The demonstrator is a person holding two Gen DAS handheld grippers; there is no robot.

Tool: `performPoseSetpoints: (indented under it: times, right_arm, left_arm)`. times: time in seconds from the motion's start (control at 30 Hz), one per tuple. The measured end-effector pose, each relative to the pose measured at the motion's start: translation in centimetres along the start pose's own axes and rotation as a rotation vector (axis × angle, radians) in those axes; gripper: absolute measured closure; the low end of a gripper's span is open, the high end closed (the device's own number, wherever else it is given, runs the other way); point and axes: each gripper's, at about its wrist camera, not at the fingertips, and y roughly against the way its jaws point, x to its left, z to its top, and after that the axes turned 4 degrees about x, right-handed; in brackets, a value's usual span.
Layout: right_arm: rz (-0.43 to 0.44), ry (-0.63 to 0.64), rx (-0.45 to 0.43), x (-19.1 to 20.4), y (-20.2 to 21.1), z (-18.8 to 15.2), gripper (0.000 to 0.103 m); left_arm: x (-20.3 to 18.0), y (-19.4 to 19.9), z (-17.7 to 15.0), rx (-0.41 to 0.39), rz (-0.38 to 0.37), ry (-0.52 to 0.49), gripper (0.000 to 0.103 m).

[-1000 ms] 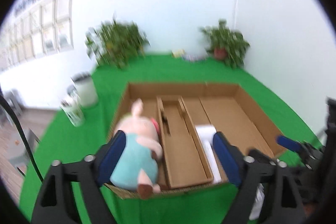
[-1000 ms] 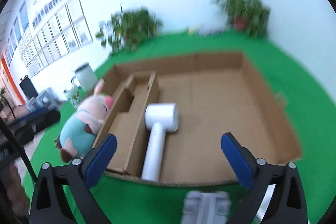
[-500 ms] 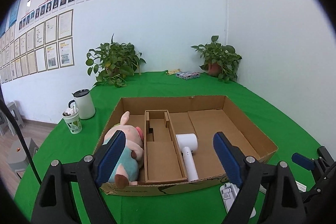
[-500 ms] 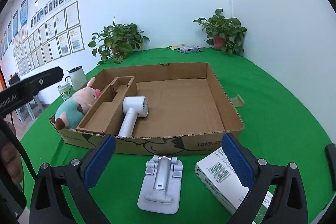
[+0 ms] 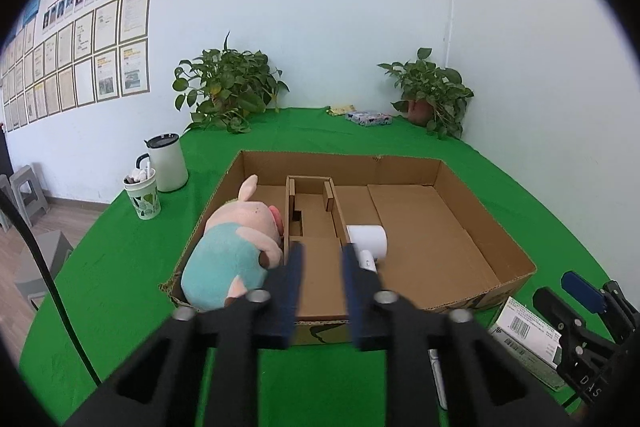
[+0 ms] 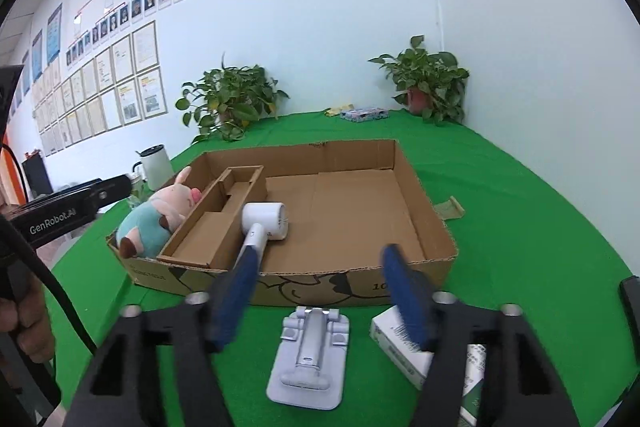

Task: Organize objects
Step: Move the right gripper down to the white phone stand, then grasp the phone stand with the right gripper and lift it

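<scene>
A shallow cardboard box [image 5: 516,259] [image 6: 436,223] lies on the green table. In it are a pig plush toy [image 5: 236,247] [image 6: 156,219] at the left, a cardboard insert [image 5: 316,263] [image 6: 216,223] in the middle and a white hair dryer [image 5: 366,241] [image 6: 262,223]. In front of the box lie a grey phone stand [image 6: 308,355] and a white and green carton [image 5: 528,339] [image 6: 456,363]. My left gripper [image 5: 320,291] hovers before the box, its jaws narrowed with a gap, empty. My right gripper [image 6: 320,295] hovers above the stand, open and empty.
A white kettle [image 5: 166,163] and a cup [image 5: 142,195] stand left of the box. Two potted plants [image 5: 224,91] [image 5: 430,95] and a small patterned box [image 5: 368,117] are at the back wall. A cardboard scrap [image 6: 450,209] lies right of the box.
Both grippers have drawn back from over the box to its near side. The left jaws have narrowed a lot and the right jaws somewhat. The objects have not moved.
</scene>
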Motion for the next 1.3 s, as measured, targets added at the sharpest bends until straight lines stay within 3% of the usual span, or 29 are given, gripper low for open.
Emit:
performPoseSetpoints:
  times: [0.03, 0.1, 0.13, 0.2, 0.23, 0.3, 0.5, 0.67, 0.87, 1.03, 1.07, 1.17, 1.23, 1.3]
  right_arm:
    - [0.005, -0.003, 0.001, -0.1, 0.0, 0.0, 0.049]
    - [0.035, -0.010, 0.013, -0.4, -0.1, 0.0, 0.028]
    - [0.039, -0.011, 0.017, -0.5, -0.2, -0.1, 0.000]
    - [0.069, -0.004, 0.027, -0.9, -0.3, -0.5, 0.001]
    - [0.083, 0.001, 0.043, -1.0, -0.5, -0.8, 0.001]
    - [0.130, -0.001, 0.094, -1.3, -1.0, -1.8, 0.001]
    - [0.234, 0.013, 0.208, -2.0, -0.9, -6.0, 0.001]
    - [0.213, 0.065, 0.286, -0.8, -1.7, -8.9, 0.001]
    - [0.131, 0.093, 0.364, 1.5, -6.5, -8.7, 0.003]
    - [0.033, 0.104, 0.486, 2.6, -11.1, -8.9, 0.023]
    - [0.027, 0.105, 0.488, 2.7, -11.3, -9.1, 0.030]
    - [0.039, 0.128, 0.473, 2.9, -10.6, -9.7, 0.034]
    - [0.072, 0.133, 0.470, 2.7, -9.4, -10.4, 0.036]
    - [0.110, 0.142, 0.461, 2.3, -7.8, -11.2, 0.036]
  left_arm:
    - [0.1, -0.2, -0.1, 0.013, 0.018, 0.002, 0.096]
    - [0.3, -0.1, -0.5, 0.018, 0.004, 0.013, 0.091]
    - [0.4, -0.1, -0.6, 0.030, -0.013, 0.026, 0.082]
    - [0.6, -0.2, -1.0, 0.047, -0.049, 0.038, 0.021]
    - [0.7, 0.0, -1.4, 0.031, -0.055, 0.044, 0.018]
    - [0.7, 0.3, -1.8, 0.019, -0.061, 0.035, 0.018]
    - [1.0, 0.2, -4.2, 0.083, -0.126, -0.015, 0.018]
    - [1.4, -0.9, -6.7, 0.167, -0.165, 0.008, 0.018]
    - [1.1, -2.6, -7.0, 0.227, -0.141, -0.021, 0.018]
    - [1.2, -2.8, -7.0, 0.245, -0.144, -0.029, 0.018]
    - [1.2, -2.8, -7.2, 0.250, -0.149, -0.027, 0.018]
    - [1.0, -3.0, -7.9, 0.282, -0.166, -0.033, 0.018]
    - [0.7, -3.3, -8.3, 0.323, -0.216, -0.034, 0.018]
    - [0.7, -3.7, -8.9, 0.371, -0.319, 0.000, 0.018]
